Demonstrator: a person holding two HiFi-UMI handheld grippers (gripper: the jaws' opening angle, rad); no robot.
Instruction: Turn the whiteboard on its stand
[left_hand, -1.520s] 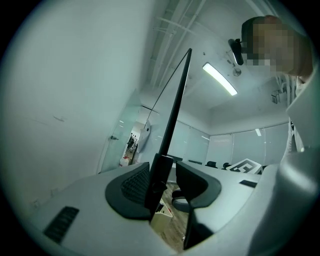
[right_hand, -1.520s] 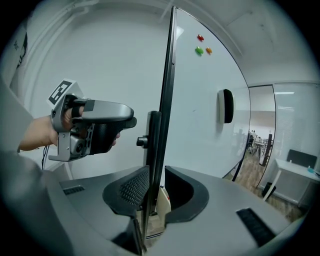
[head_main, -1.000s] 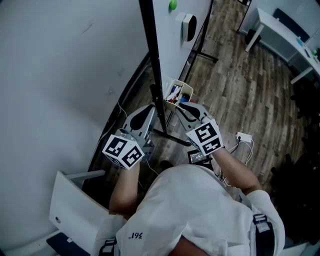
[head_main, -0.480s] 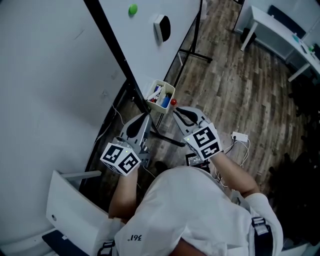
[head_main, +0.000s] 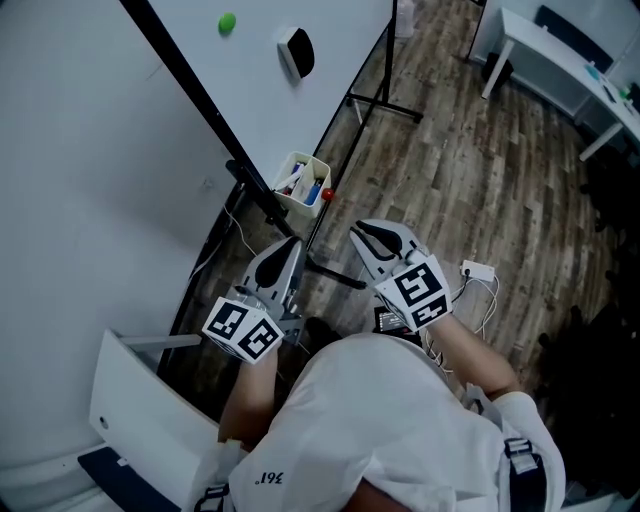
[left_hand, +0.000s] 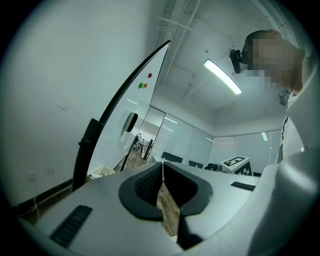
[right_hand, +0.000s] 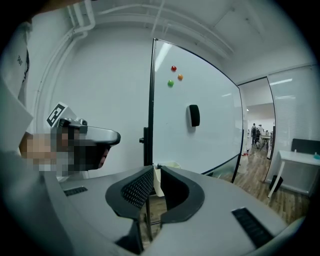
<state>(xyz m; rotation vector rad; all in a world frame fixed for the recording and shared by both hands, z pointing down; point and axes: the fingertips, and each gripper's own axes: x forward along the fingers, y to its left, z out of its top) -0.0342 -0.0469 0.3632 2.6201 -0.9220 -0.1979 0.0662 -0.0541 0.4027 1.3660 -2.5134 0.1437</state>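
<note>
Whiteboard (head_main: 290, 110) top cut off; left claw (left_hand: 161, 165) closed, right claw (right_hand: 152, 169) just narrowing, both empty.

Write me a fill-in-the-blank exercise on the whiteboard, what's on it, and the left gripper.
In the head view, the small round magnet on the white, black-framed whiteboard is ___. The black oval eraser sits to the magnet's ___ in that view. The cream plastic tray of markers hangs at the whiteboard's ___ edge. The left gripper holds its jaws ___, with nothing between them.
Missing words: green; right; lower; shut.
</note>
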